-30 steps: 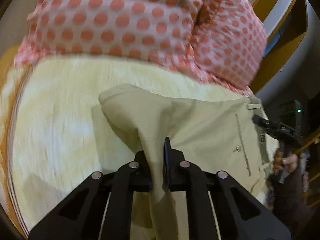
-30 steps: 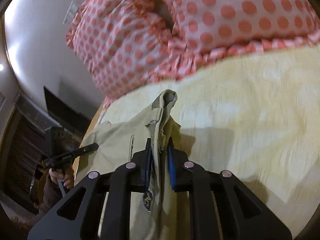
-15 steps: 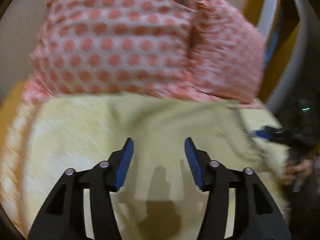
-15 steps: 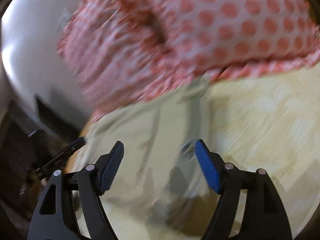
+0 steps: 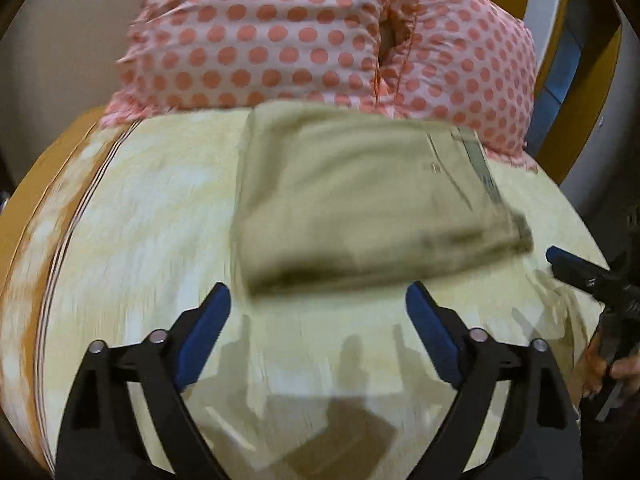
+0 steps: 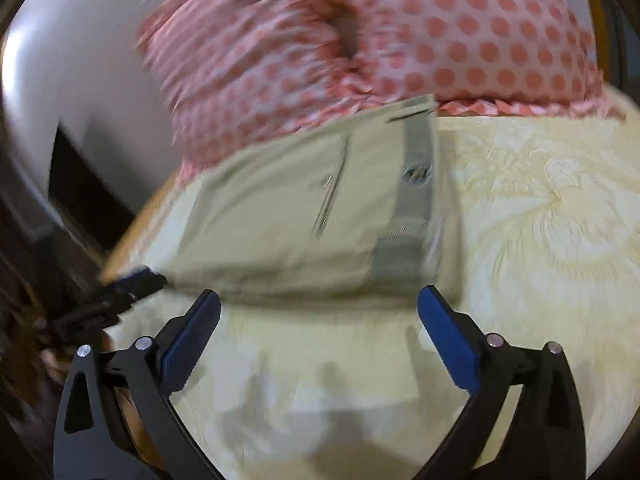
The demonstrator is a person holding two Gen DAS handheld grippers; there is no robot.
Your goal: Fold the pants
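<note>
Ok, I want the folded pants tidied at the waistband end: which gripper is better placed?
Right, probably. The waistband ends just ahead of the open right gripper; from the left gripper it lies far right on the pants.

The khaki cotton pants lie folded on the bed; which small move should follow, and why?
Probably draw both grippers back. The khaki cotton pants lie as a flat folded rectangle on the pale yellow bedsheet, and the left gripper and right gripper have open, empty jaws.
</note>
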